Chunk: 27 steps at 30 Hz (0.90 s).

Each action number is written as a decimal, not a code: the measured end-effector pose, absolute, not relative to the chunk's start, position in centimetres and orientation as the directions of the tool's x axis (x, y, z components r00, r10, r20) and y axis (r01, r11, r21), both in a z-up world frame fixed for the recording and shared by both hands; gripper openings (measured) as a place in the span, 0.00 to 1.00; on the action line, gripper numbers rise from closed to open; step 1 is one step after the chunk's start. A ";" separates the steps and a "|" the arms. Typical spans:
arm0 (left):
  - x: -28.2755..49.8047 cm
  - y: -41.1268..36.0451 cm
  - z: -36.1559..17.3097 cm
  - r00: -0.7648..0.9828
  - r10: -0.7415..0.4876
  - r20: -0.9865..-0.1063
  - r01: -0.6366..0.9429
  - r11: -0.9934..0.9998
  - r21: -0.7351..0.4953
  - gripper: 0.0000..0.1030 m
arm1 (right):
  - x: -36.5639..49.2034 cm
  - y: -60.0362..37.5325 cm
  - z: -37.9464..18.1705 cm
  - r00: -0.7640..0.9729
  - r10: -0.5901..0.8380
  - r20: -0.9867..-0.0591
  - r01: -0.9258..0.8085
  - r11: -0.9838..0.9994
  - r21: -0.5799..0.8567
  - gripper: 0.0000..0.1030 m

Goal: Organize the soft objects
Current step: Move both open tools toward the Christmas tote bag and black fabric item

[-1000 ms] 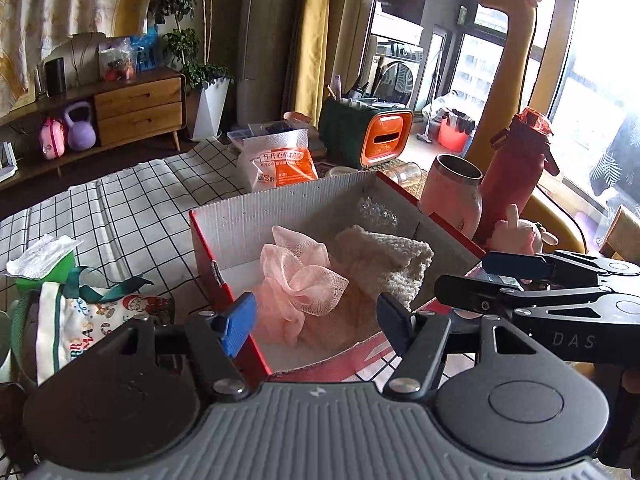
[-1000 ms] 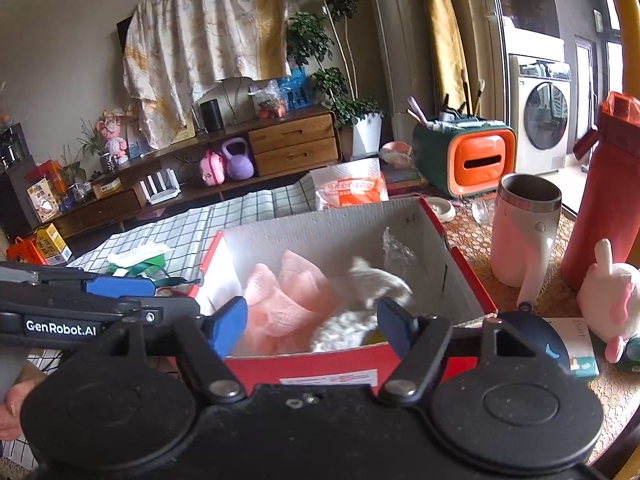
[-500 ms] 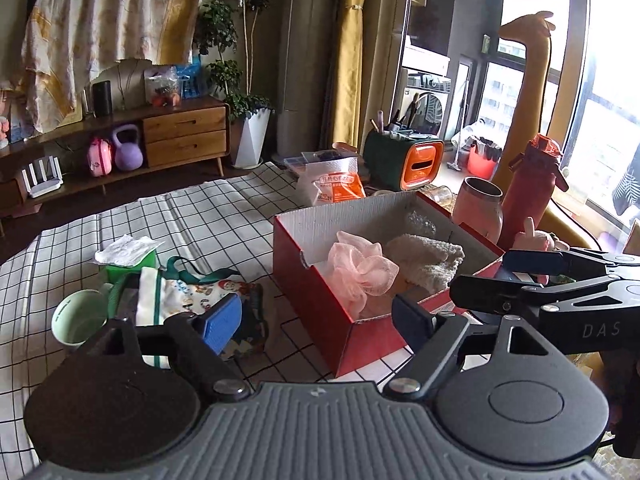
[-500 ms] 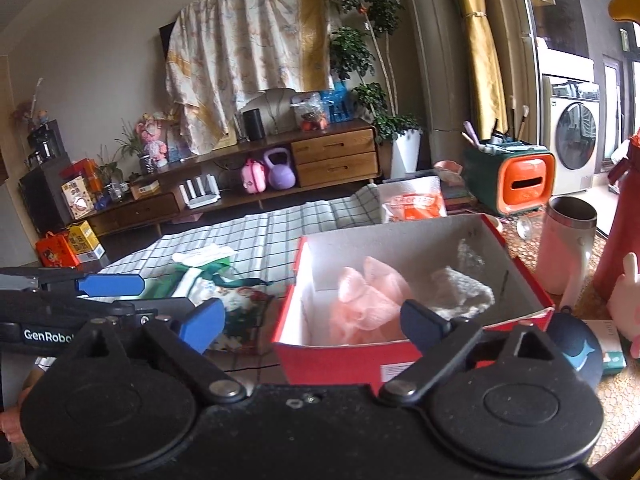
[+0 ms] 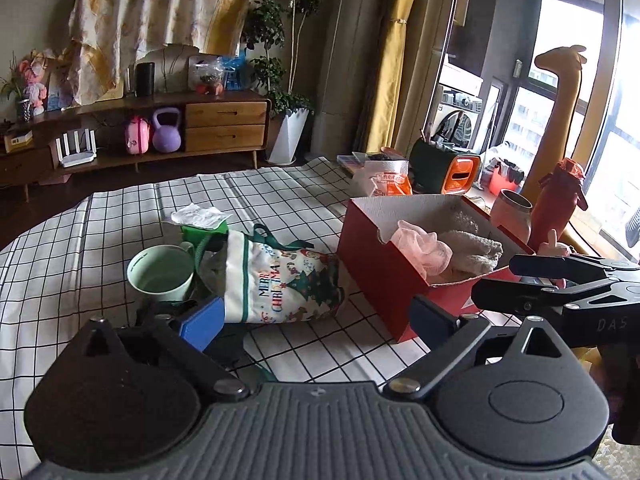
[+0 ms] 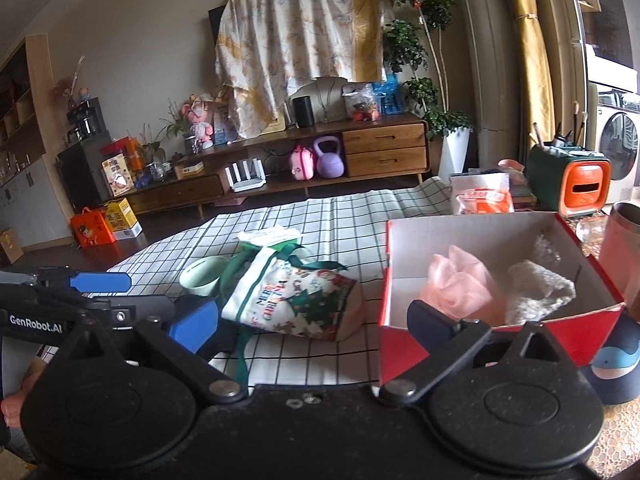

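Observation:
A red box [image 5: 380, 276] [image 6: 404, 344] holds a pink mesh pouf [image 5: 422, 248] [image 6: 456, 284] and a white knitted cloth [image 5: 474, 252] [image 6: 538, 288]. A Christmas drawstring bag [image 5: 280, 284] [image 6: 296, 300] lies on the checked tablecloth left of the box. My left gripper [image 5: 316, 316] is open and empty, above the cloth in front of the bag. My right gripper [image 6: 312, 320] is open and empty, in front of the bag and box. Each gripper shows in the other's view: the right one [image 5: 560, 280] and the left one [image 6: 80, 292].
A green mug [image 5: 162, 272] and a green tissue pack [image 5: 204, 224] sit left of the bag. A pink tumbler [image 5: 512, 216], a red bottle [image 5: 558, 204], an orange snack bag [image 5: 386, 184] and a pink plush [image 5: 554, 246] stand right of and behind the box.
Both grippers have pulled back and up from the box and opened wider. The bag and mug have come into view.

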State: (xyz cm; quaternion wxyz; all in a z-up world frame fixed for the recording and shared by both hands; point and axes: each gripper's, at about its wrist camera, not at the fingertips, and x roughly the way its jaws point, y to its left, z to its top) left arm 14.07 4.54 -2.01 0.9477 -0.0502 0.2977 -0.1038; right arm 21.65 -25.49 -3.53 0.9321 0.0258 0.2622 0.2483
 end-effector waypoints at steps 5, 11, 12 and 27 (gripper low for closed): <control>13.8 6.9 -3.2 0.822 -0.170 -0.544 0.107 0.983 -0.147 1.00 | 21.9 -23.2 -4.2 0.717 0.492 -0.493 -0.474 0.864 0.172 0.98; 14.6 9.0 -5.9 0.820 -0.114 -0.560 0.033 0.988 -0.153 1.00 | 23.0 -20.8 -5.2 0.701 0.489 -0.519 -0.476 0.863 0.170 0.98; 14.7 9.2 -6.4 0.821 -0.105 -0.561 0.025 0.989 -0.149 1.00 | 23.2 -20.4 -5.4 0.701 0.484 -0.523 -0.476 0.864 0.162 0.98; 19.4 12.0 -12.9 0.782 0.012 -0.623 -0.121 0.984 -0.133 1.00 | 27.3 -15.0 -10.0 0.645 0.444 -0.622 -0.624 0.776 -0.093 0.94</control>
